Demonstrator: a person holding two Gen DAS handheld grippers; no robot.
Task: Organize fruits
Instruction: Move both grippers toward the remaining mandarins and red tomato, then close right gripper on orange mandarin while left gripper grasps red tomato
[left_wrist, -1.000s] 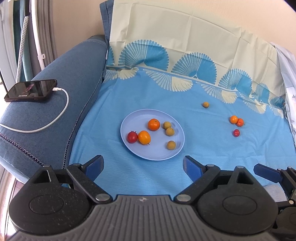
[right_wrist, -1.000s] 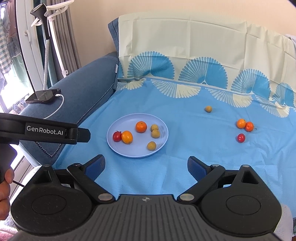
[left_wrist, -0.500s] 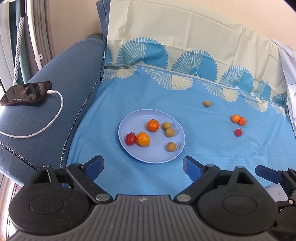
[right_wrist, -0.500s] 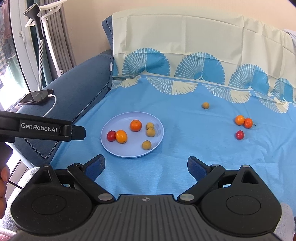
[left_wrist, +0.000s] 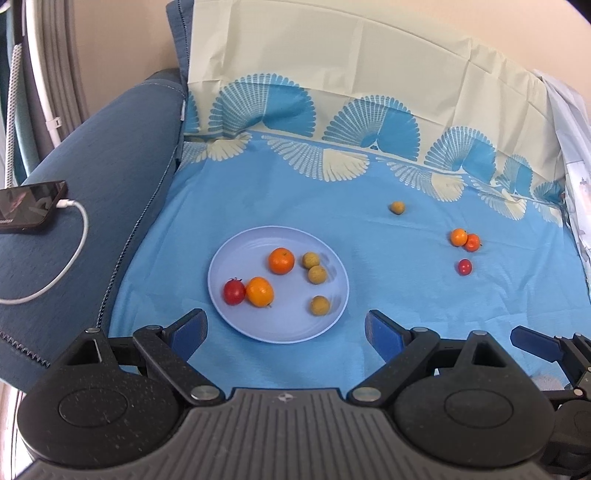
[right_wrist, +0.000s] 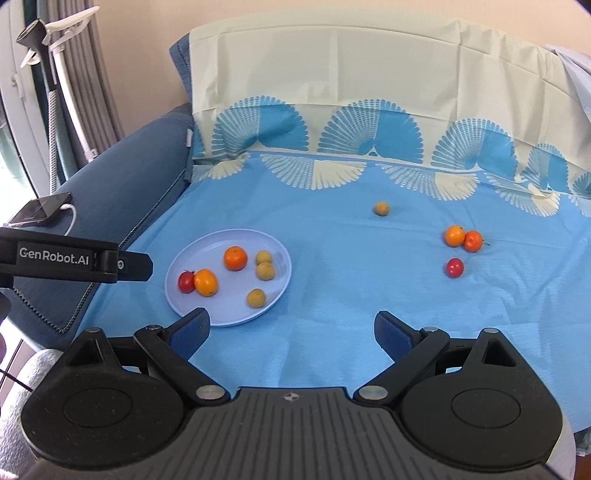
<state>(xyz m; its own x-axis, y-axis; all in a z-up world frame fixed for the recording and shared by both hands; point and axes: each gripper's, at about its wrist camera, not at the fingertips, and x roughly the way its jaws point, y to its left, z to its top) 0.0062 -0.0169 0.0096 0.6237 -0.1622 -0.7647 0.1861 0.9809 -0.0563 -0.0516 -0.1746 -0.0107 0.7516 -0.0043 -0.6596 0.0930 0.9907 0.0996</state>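
Fruits lie on a sofa (left_wrist: 110, 155) draped with a blue sheet (left_wrist: 295, 206), some on a plate (left_wrist: 229, 266), some loose. Both grippers hover low over the sheet's near edge, pointing at the backrest. Left gripper (left_wrist: 286, 328): fingers spread wide, empty, the plate just ahead between its tips. Right gripper (right_wrist: 291, 328): equally wide, empty, the plate ahead and to its left.

The plate holds two oranges (left_wrist: 281, 260), one red tomato (left_wrist: 234, 291) touching the nearer orange, and three tan longans (left_wrist: 320, 305). Well right of the plate, an orange (left_wrist: 458, 237) touches a tomato (left_wrist: 472, 242); another tomato (left_wrist: 464, 267) sits just nearer. One longan (left_wrist: 397, 207) lies alone farther back.

Only the right view shows the left gripper's side, marked GenRobot.AI, and a garment steamer (right_wrist: 48, 74) by grey curtains (right_wrist: 96, 66). The left view catches a right fingertip (left_wrist: 532, 341).

A phone (left_wrist: 29, 206) with white cable (left_wrist: 70, 254) rests on the armrest.
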